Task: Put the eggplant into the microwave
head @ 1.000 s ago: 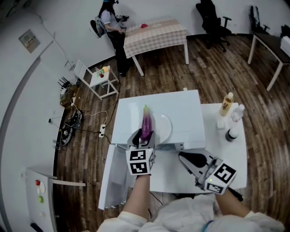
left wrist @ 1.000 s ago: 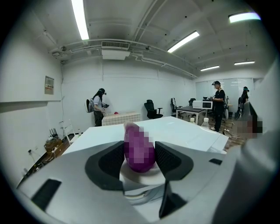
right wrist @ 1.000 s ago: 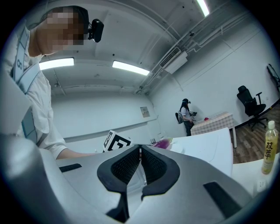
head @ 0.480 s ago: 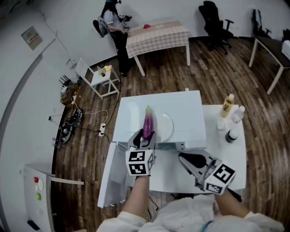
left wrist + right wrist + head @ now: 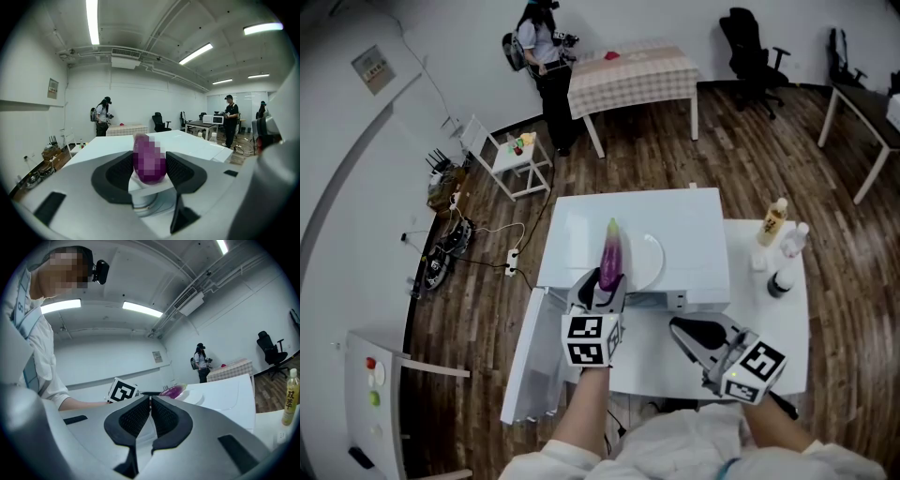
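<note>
One plate [image 5: 648, 260] lies atop the microwave [image 5: 581, 225]; bottles [image 5: 772, 222] stand beside it.

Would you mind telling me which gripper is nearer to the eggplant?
Left. The left gripper is clamped on the near end of the eggplant; the right gripper is off to its right and closer to the person, jaws together and empty.

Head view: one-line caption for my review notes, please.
Left gripper grips the eggplant over the white microwave; right gripper shut, empty, nearby.
</note>
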